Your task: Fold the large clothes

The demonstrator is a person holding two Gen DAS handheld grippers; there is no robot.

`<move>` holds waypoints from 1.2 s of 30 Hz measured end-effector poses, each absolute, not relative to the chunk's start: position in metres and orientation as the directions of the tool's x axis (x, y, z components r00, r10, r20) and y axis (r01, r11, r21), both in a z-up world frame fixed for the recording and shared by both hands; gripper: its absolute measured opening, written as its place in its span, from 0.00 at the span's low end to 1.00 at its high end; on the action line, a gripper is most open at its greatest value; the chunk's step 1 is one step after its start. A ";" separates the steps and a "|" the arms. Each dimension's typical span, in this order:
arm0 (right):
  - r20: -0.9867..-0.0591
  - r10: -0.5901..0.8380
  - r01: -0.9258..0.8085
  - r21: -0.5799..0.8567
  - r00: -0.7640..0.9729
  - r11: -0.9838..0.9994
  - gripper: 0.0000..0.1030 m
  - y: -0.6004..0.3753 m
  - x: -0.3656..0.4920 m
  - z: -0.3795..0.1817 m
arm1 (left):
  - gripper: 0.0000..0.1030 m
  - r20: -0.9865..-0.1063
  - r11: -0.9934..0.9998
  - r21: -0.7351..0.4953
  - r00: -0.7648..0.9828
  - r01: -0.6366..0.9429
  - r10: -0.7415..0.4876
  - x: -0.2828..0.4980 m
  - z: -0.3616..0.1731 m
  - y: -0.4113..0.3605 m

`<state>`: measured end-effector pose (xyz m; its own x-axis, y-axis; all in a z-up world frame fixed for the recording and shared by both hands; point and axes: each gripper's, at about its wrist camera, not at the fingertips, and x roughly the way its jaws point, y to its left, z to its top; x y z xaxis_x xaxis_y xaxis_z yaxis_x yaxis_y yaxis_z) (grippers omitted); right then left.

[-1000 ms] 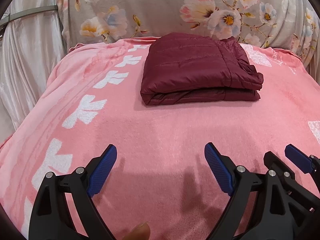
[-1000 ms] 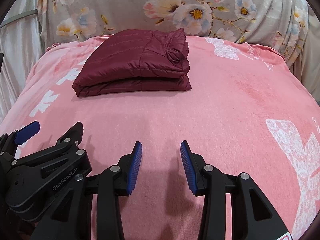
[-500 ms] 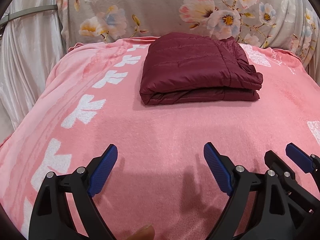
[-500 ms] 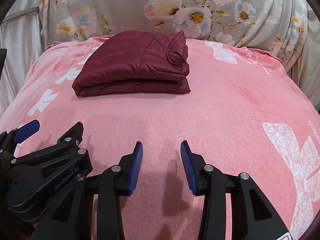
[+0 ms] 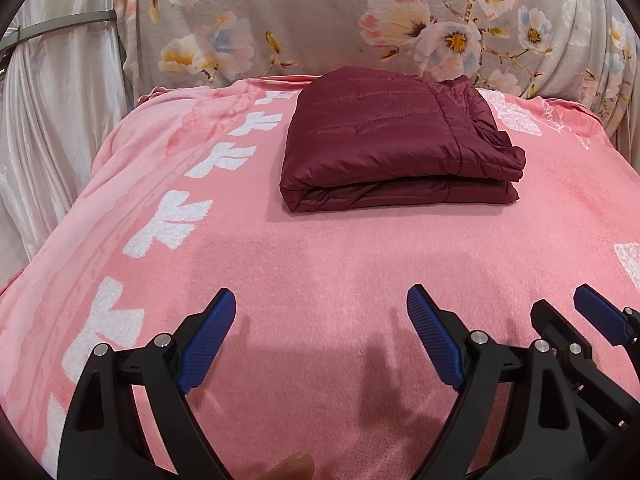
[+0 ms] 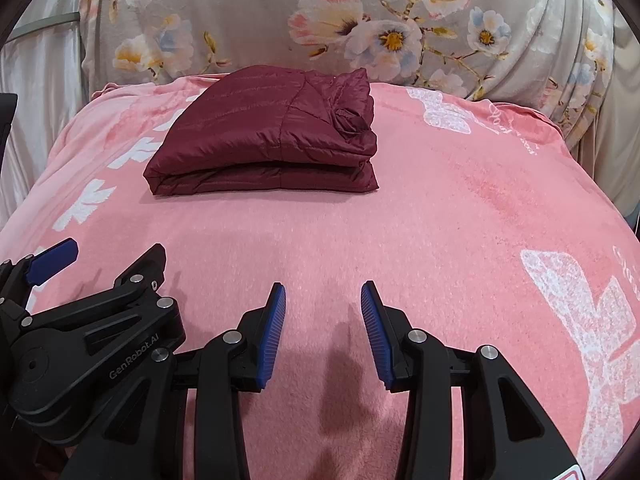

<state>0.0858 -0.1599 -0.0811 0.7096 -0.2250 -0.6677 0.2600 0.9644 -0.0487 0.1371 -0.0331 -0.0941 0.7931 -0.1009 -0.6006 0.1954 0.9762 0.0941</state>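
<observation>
Free room: the pink blanket (image 6: 460,216) lies bare between both grippers and the folded maroon jacket (image 6: 264,144), and to the right of the jacket as far as the bed's edge. The left gripper (image 5: 320,340), fingers wide apart, and the right gripper (image 6: 323,332), fingers partly apart, hang close side by side near the front edge, well apart from the jacket. Obstacles: the jacket, lying toward the rear; the floral cushion (image 6: 280,20) rising just behind it; a pale curtain (image 5: 52,128) along the left side.
</observation>
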 end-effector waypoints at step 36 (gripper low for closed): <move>-0.665 -0.227 0.259 -0.052 0.712 0.964 0.39 -0.159 0.085 -0.081 | 0.78 -0.599 0.977 0.093 0.795 0.193 -0.100 0.134 -0.095 -0.034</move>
